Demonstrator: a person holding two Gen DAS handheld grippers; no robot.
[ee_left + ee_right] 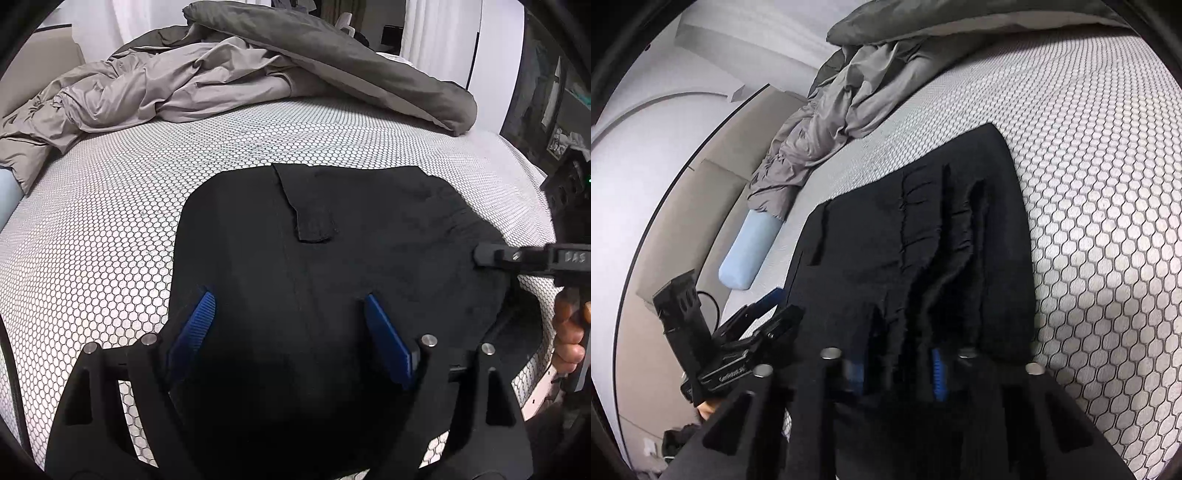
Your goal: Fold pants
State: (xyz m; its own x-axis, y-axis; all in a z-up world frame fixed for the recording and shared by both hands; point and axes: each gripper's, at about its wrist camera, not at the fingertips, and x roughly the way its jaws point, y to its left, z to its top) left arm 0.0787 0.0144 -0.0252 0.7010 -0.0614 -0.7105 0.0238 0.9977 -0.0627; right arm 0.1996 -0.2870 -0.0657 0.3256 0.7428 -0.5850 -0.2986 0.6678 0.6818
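Black pants [332,258] lie on the bed [110,221], already folded into a compact stack; final fold or tidying probably remains. Left hand-held gripper [290,332] gapes wide above them, holding nothing. Right hand-held gripper [899,373] pinches the gathered edge.

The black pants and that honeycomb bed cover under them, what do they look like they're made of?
The black pants look like a soft matte woven or knit cloth: no shine, fine gathered creases along one edge, a slightly fuzzy surface. The exact fibre cannot be told. The bed cover looks like a knitted or quilted textile, pale with a dark hexagon mesh pattern, dull in finish and following the mattress curve.
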